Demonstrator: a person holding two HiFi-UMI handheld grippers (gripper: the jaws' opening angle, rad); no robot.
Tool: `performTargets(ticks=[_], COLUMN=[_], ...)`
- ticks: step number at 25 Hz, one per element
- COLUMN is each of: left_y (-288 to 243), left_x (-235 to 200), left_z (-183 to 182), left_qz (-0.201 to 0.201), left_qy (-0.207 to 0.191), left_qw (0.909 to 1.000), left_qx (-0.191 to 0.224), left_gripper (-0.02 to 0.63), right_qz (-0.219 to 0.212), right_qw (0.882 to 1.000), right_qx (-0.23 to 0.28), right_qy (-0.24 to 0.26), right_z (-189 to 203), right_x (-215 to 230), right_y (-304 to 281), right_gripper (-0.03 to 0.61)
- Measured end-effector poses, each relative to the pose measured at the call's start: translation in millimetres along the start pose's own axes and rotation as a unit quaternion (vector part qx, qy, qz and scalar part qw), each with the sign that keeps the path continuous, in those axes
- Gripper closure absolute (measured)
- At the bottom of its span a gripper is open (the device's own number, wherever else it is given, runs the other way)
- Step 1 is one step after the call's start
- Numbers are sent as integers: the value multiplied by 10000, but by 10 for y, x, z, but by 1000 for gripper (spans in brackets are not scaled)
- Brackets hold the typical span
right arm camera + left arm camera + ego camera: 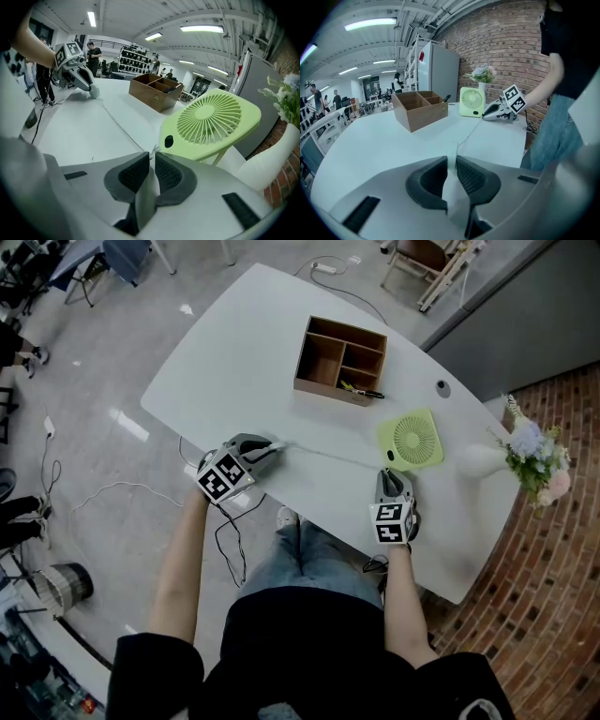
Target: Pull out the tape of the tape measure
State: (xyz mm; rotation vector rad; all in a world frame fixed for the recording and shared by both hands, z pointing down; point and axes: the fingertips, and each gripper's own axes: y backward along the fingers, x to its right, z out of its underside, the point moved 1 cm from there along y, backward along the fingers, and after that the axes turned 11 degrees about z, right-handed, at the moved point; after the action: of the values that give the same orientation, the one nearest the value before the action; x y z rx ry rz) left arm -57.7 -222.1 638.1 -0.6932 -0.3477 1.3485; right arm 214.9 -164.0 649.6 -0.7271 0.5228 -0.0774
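My left tongs [270, 449] clamp the tape measure [451, 197] at frame left, my right tongs [152, 157] pinch the tape [328, 457] by its end at lower right, so I'd draw straight, level and slowly.

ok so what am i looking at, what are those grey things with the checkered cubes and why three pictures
No robot here: a person holds a two-jaw gripper in each hand; the marked cubes belong to them. The head view comes from a camera on the person's head, looking down at a white table. The two gripper views come from cameras riding on each gripper, looking along its jaws. On the table stand a wooden box, a green fan and a white vase of flowers. The left gripper clamps the tape measure case; the right gripper pinches the end of its tape, which stretches across the table between them.
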Motion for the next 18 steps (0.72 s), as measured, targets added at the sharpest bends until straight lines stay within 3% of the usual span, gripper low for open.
performTargets(ticks=[9, 18], left_y=[3, 3], left_x=[5, -5], left_z=[-1, -44], left_qz=[-2, -15], left_qy=[-9, -15], left_qw=[10000, 10000], left_qx=[-25, -22], left_gripper=[541, 540], right_qz=[-25, -69], right_qw=[9991, 9983], right_qx=[50, 159], right_qy=[-417, -551], right_z=[-32, -124], right_x=[16, -4], right_y=[83, 193], right_gripper=[475, 472])
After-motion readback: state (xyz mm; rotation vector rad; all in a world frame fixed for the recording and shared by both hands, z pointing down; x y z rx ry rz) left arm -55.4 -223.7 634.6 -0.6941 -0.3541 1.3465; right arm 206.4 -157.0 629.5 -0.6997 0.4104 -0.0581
